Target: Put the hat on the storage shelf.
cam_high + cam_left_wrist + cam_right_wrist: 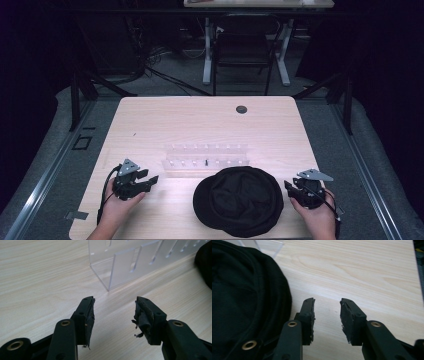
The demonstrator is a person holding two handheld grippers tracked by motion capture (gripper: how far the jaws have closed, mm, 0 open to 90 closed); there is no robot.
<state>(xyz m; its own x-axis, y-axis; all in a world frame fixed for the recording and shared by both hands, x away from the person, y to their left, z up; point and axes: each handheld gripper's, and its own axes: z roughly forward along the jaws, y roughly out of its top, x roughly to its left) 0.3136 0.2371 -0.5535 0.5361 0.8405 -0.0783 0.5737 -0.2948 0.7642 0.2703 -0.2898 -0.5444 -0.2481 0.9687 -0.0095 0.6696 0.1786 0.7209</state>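
A black cloth hat (239, 200) lies on the wooden table (200, 120) near its front edge, between my two hands. Behind it stands a clear acrylic rack (206, 159) with a row of slots. My left gripper (150, 176) rests low at the front left, open, pointing toward the rack's near corner (108, 287) with nothing between its fingers (86, 315). My right gripper (287, 186) sits just right of the hat, open and holding nothing. In the right gripper view the hat (244, 302) lies beside the left jaw, apart from the pads.
A round cable hole (241, 109) sits at the table's far middle. Beyond the table stand a dark chair (243, 55) and a white desk's legs (207, 50). Grey floor with rails runs along both sides.
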